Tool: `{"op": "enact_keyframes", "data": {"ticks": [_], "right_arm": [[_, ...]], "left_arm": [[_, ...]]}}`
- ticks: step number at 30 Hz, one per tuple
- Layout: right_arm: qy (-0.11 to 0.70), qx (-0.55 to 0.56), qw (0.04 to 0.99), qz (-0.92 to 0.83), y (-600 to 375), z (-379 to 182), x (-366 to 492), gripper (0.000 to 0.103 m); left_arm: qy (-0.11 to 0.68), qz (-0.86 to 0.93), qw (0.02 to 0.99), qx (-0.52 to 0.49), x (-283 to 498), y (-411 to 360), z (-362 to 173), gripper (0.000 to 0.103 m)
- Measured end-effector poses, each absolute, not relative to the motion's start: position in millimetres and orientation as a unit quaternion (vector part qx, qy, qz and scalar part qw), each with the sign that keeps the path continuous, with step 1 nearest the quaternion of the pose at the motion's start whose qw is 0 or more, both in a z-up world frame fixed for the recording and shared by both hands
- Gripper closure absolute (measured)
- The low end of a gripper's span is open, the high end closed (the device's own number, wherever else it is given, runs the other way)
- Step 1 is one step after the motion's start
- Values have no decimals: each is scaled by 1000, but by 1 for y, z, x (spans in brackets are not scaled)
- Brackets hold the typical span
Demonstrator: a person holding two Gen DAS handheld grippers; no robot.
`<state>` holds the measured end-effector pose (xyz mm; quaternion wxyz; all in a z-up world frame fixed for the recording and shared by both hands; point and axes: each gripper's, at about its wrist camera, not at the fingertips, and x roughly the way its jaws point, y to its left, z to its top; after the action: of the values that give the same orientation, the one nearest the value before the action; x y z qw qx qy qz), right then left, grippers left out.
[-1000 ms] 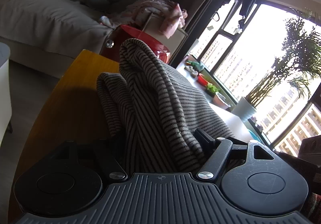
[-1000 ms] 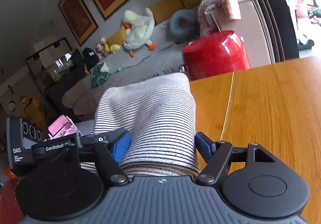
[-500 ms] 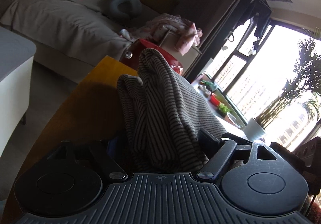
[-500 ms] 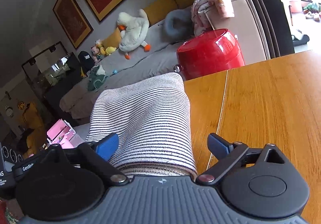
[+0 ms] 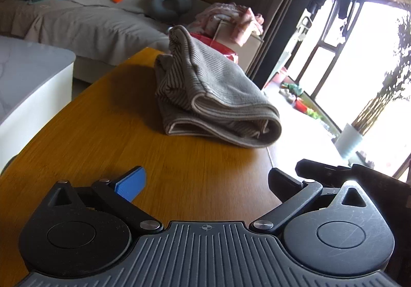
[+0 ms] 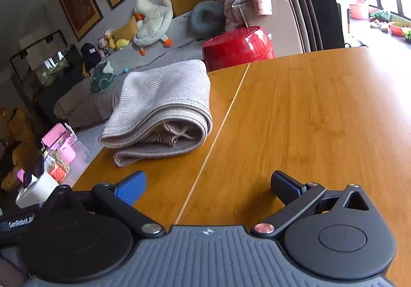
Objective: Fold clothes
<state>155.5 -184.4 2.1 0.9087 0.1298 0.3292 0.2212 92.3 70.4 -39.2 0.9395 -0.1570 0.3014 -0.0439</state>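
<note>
While striped garment [image 5: 210, 96] lies folded on wooden table [image 5: 108, 138], left gripper [image 5: 205, 181] jaws opening, nothing between, right gripper [image 6: 208, 184] spread wide, empty, both apart from cloth.

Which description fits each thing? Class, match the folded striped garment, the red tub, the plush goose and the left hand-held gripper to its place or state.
Things:
1. folded striped garment
2. red tub
3. plush goose
4. left hand-held gripper

Descriptions:
A. on the sofa
B. jaws opening, nothing between them
C. on the wooden table
D. beyond the table's far edge

Pairs: 1-C, 2-D, 3-A, 4-B
</note>
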Motion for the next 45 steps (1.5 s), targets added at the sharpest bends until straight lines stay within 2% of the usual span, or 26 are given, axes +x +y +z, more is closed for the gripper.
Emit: {"op": "enact_keyframes", "data": {"ticks": [7, 11, 16, 45], "right_arm": [[332, 104, 919, 184, -205, 3, 126, 0], [347, 43, 925, 146, -197, 3, 129, 0], [364, -48, 922, 125, -174, -1, 132, 0], [361, -44, 922, 132, -176, 0, 139, 0]], "left_arm": [[336, 17, 939, -71, 81, 34, -38, 0], [355, 43, 933, -23, 80, 19, -39, 0], [357, 51, 933, -21, 81, 18, -39, 0], [349, 94, 931, -37, 92, 14, -39, 0]]}}
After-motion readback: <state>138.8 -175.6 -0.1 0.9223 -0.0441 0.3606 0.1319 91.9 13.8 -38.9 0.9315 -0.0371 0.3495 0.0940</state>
